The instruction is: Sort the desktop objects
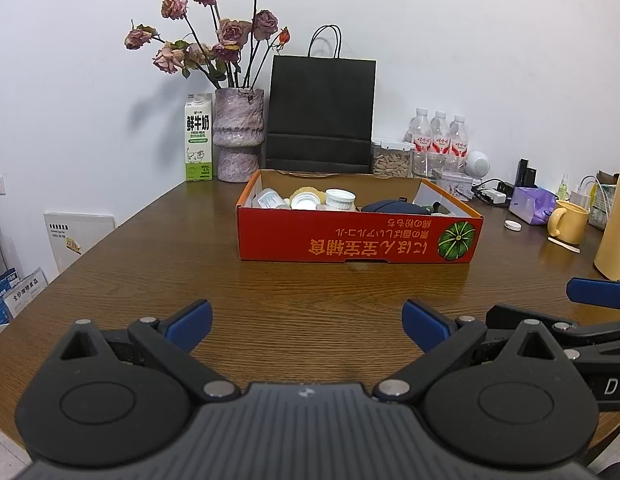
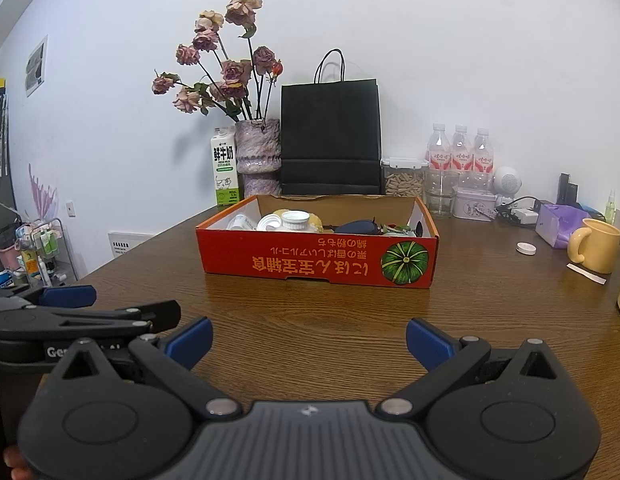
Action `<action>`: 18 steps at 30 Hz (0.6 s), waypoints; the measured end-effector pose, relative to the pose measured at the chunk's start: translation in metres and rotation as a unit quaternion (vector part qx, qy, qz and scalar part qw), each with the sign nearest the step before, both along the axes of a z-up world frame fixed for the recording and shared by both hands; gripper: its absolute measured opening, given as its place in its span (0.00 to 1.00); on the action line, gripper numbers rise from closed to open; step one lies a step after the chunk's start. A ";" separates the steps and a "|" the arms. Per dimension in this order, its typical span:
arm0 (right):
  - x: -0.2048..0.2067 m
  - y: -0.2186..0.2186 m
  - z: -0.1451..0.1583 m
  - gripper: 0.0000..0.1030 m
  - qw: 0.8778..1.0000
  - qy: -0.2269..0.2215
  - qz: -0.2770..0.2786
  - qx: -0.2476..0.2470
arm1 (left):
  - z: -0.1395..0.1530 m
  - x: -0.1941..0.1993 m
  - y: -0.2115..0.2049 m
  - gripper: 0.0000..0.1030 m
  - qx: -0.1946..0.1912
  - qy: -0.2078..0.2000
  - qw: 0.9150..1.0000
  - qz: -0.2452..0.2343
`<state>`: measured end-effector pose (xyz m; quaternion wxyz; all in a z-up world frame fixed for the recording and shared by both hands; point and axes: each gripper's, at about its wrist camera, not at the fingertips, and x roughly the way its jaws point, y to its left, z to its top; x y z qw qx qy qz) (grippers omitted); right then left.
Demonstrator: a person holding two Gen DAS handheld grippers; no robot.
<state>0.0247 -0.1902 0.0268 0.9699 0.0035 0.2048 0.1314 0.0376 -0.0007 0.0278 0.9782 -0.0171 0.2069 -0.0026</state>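
A red cardboard box point(image 1: 358, 240) point(image 2: 318, 260) with a green pumpkin print stands on the brown wooden table point(image 1: 190, 272) point(image 2: 290, 320). Inside it lie white bottles and lids point(image 1: 310, 200) point(image 2: 288, 220), a yellow sponge-like item and a dark blue pouch point(image 1: 394, 207) point(image 2: 360, 226). My left gripper point(image 1: 307, 324) hovers open over bare table, well short of the box, with nothing between its blue pads. My right gripper point(image 2: 309, 342) is open and empty too, side by side with the left. A small white round lid point(image 1: 512, 225) point(image 2: 526, 248) lies on the table right of the box.
Behind the box stand a milk carton point(image 1: 198, 138), a vase of dried roses point(image 1: 239, 136), a black paper bag point(image 1: 320, 114), a clear container and three water bottles point(image 1: 440, 138). At the right are a yellow mug point(image 1: 568, 222) point(image 2: 596, 245), a purple tissue pack point(image 2: 558, 224), chargers and cables.
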 end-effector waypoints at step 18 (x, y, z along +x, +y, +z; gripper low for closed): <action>-0.001 0.001 -0.002 1.00 1.000 0.001 0.002 0.000 | -0.002 -0.001 0.001 1.00 -0.002 -0.005 1.000 -0.002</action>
